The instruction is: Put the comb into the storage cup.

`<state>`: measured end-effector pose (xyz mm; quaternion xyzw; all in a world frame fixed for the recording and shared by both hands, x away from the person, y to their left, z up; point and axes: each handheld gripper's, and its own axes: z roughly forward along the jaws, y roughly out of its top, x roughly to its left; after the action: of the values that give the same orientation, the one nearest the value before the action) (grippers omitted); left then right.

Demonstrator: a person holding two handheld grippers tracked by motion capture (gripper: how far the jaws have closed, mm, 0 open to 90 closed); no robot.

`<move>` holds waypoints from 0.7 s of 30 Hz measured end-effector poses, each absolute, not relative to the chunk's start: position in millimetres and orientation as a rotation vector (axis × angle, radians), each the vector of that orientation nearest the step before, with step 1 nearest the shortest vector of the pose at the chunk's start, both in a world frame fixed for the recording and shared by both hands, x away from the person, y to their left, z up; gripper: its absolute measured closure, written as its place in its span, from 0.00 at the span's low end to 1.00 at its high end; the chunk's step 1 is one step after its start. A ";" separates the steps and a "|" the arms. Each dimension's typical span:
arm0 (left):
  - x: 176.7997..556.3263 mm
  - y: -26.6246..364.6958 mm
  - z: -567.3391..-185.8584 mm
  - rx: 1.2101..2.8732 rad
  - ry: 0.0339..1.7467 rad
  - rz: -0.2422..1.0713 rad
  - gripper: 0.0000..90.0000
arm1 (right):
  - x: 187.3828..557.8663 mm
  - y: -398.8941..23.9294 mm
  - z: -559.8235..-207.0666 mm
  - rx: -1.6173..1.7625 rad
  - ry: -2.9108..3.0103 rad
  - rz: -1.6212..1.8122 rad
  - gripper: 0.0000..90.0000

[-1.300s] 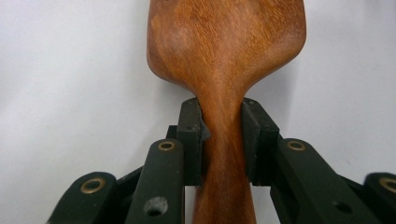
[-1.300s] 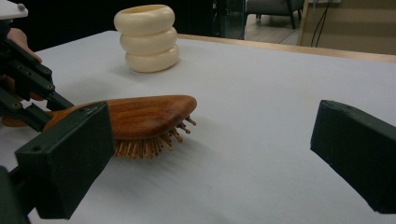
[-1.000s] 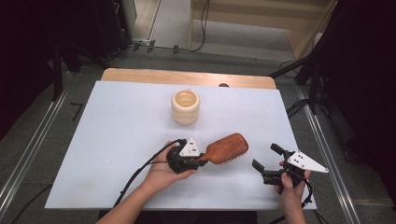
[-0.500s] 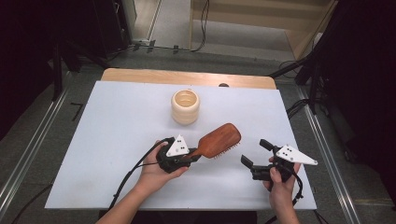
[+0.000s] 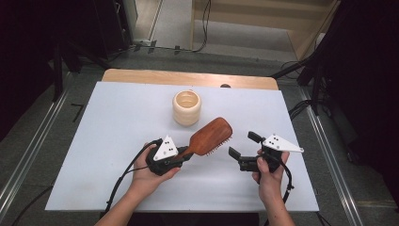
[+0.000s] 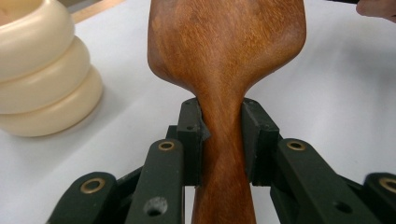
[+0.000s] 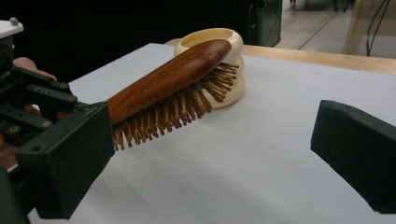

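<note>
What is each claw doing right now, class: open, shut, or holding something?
Left claw: shut on the wooden hairbrush, gripping its handle.
Right claw: open, holding nothing.

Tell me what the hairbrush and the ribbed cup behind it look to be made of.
Hairbrush: apparently wood, reddish-brown with visible grain and a smooth, slightly glossy finish; its bristles look like wooden pins. Ribbed cup: cream, smooth, softly shiny, perhaps plastic or glazed ceramic; the look leaves that open.
</note>
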<state>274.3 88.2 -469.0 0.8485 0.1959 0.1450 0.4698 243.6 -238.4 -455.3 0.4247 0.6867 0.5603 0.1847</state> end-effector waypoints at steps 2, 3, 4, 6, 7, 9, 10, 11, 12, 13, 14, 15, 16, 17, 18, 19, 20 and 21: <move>272.9 90.3 -468.8 2.070 0.486 0.370 0.80 | 247.7 -229.2 -450.8 1.197 1.942 1.592 0.00; 272.2 91.4 -468.7 2.068 0.490 0.377 0.80 | 247.7 -229.2 -450.8 1.197 1.942 1.592 0.00; 271.8 92.4 -468.9 2.062 0.495 0.378 0.80 | 249.0 -226.3 -449.4 1.197 1.945 1.592 0.00; 269.9 93.8 -469.5 2.049 0.502 0.396 0.80 | 251.5 -220.7 -447.0 1.205 1.944 1.600 0.00; 269.5 94.7 -469.9 2.042 0.505 0.393 0.80 | 253.8 -215.2 -445.4 1.222 1.941 1.609 0.00; 268.6 95.9 -470.7 2.034 0.509 0.401 0.80 | 254.5 -213.2 -445.0 1.232 1.941 1.612 0.00; 268.5 96.4 -470.8 2.034 0.511 0.400 0.80 | 256.3 -210.1 -444.8 1.241 1.938 1.616 0.00; 268.8 97.2 -470.9 2.036 0.510 0.399 0.80 | 257.1 -208.4 -444.8 1.253 1.937 1.617 0.00; 268.8 97.8 -471.0 2.034 0.514 0.403 0.80 | 258.5 -205.6 -444.8 1.271 1.934 1.623 0.00; 268.6 98.3 -471.4 2.027 0.519 0.402 0.80 | 259.7 -203.5 -444.9 1.280 1.933 1.624 0.00; 268.2 98.9 -471.8 2.024 0.521 0.407 0.80 | 260.8 -201.4 -445.1 1.289 1.933 1.623 0.00; 267.6 99.5 -472.2 2.026 0.517 0.419 0.80 | 261.8 -199.4 -445.3 1.296 1.933 1.624 0.00; 267.2 100.0 -472.8 2.026 0.517 0.422 0.80 | 262.4 -197.3 -445.6 1.308 1.935 1.628 0.00; 267.1 100.3 -473.5 2.026 0.517 0.422 0.80 | 263.1 -195.7 -446.2 1.313 1.936 1.627 0.00; 267.0 100.5 -474.2 2.025 0.519 0.425 0.80 | 263.9 -192.8 -447.5 1.325 1.942 1.631 0.00; 267.0 100.9 -475.1 2.020 0.522 0.425 0.80 | 264.5 -191.3 -448.4 1.320 1.953 1.635 0.00; 266.9 101.4 -475.8 2.018 0.527 0.422 0.80 | 264.5 -191.3 -448.4 1.320 1.953 1.635 0.00; 266.5 101.5 -476.9 2.014 0.530 0.425 0.80 | 264.8 -189.9 -449.0 1.317 1.962 1.630 0.00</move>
<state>266.5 101.5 -476.9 0.8280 0.2179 0.1746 0.4864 264.8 -189.9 -449.0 0.4544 0.6773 0.5626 0.1349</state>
